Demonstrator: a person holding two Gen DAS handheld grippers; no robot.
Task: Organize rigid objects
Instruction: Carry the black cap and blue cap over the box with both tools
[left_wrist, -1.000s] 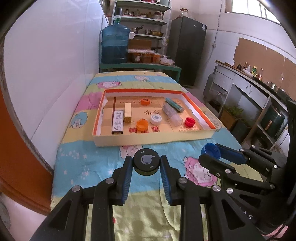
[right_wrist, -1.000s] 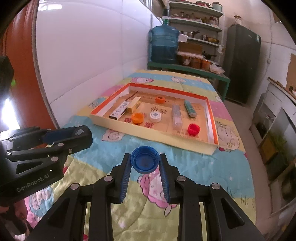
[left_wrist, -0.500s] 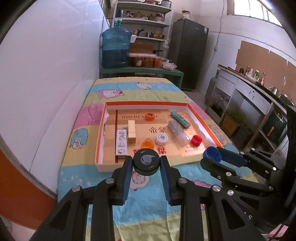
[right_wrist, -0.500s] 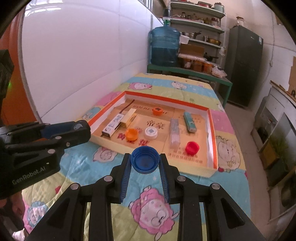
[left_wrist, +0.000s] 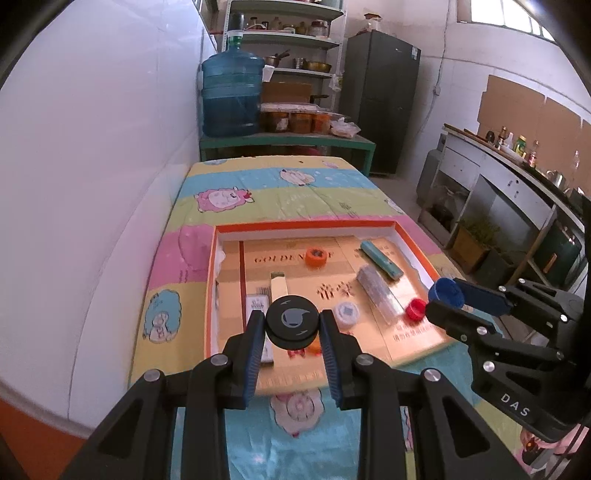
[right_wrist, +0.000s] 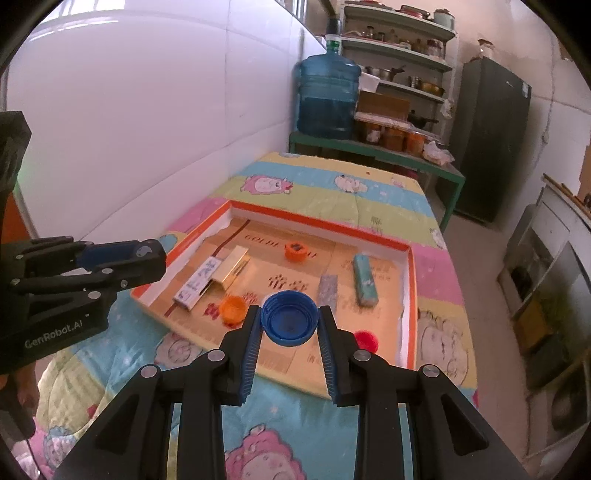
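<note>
My left gripper (left_wrist: 293, 326) is shut on a black cap (left_wrist: 293, 321) and holds it above the front left of the orange-rimmed box tray (left_wrist: 306, 224). My right gripper (right_wrist: 289, 323) is shut on a blue cap (right_wrist: 289, 317) above the tray's front (right_wrist: 317, 221); that cap also shows in the left wrist view (left_wrist: 445, 291). In the tray lie orange caps (right_wrist: 295, 251) (right_wrist: 232, 307), a red cap (right_wrist: 366, 339), a white cap (left_wrist: 347, 312), a teal bar (right_wrist: 365, 280), a clear packet (right_wrist: 328, 286) and small boxes (right_wrist: 207, 275).
The tray rests on a cartoon-print cloth (left_wrist: 280, 184) over a table beside a white wall (left_wrist: 110, 147). A blue water jug (left_wrist: 231, 98), shelves and a dark fridge (left_wrist: 380, 99) stand behind. A counter (left_wrist: 517, 177) runs along the right.
Both grippers have moved forward and now hang over the tray's front part, each still holding its cap. The tray looks nearer and larger.
</note>
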